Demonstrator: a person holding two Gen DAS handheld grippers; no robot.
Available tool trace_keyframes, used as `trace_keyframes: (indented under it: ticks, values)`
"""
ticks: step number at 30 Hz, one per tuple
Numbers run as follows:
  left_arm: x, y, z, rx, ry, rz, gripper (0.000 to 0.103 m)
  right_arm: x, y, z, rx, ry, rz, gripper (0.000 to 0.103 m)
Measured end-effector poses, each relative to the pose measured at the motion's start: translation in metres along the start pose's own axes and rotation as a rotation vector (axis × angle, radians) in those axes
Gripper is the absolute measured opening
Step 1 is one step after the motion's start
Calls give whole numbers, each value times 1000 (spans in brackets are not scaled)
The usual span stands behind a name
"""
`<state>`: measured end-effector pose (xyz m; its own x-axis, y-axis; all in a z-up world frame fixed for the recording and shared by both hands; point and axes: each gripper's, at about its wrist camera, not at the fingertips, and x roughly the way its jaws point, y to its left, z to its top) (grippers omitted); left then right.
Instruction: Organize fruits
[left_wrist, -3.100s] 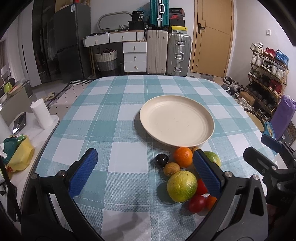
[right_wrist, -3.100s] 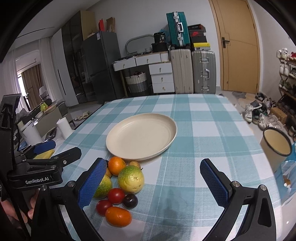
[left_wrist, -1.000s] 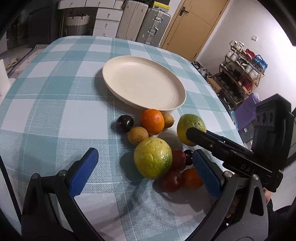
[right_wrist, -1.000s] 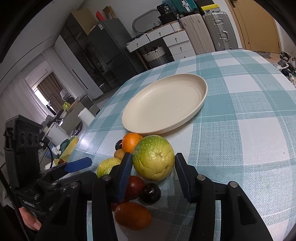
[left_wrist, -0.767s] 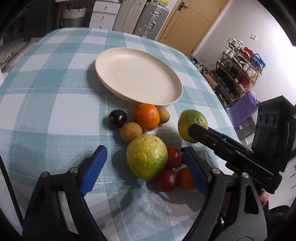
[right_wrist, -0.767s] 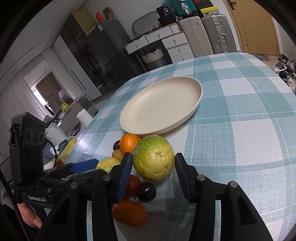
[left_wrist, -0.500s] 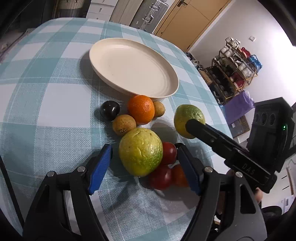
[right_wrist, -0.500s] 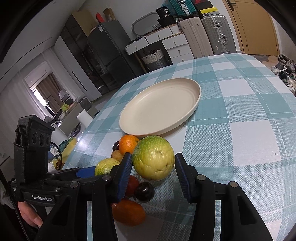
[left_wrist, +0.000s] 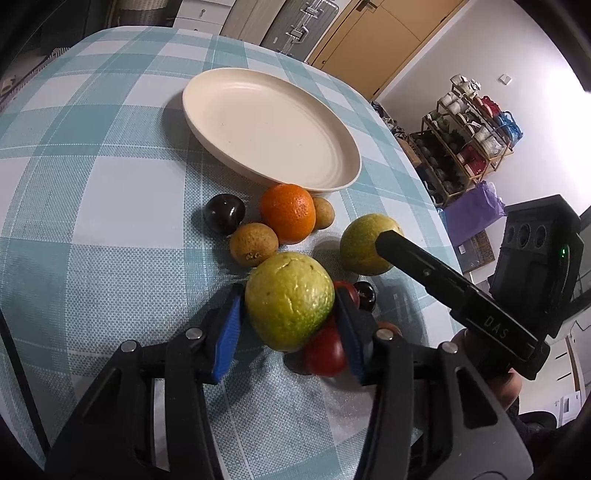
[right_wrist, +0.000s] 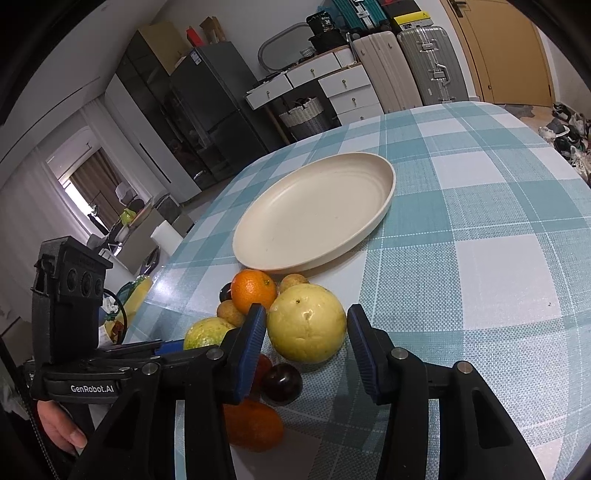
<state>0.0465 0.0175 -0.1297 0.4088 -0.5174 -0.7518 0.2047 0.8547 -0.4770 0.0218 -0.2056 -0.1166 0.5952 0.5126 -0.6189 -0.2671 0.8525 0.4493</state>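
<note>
"GenRobot.AI" marks the left gripper (left_wrist: 290, 312), clenched around one yellow-green citrus (left_wrist: 289, 300); the right gripper (right_wrist: 306, 339), marked "DAS", grips another citrus (right_wrist: 306, 328) above the teal checked tablecloth (right_wrist: 480, 236).

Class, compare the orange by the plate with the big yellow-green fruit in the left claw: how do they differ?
The orange is smaller, bright orange and lies free on the tablecloth; the yellow-green fruit is larger, mottled and clamped in the left claw. Both are round, and neither is on the plate.
</note>
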Motion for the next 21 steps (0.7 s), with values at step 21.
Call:
trace_keyframes:
  ticks: [21]
  values:
    - [-4,-2,-7,34,-2,2,45,18,-5,2,19,60,-39,47]
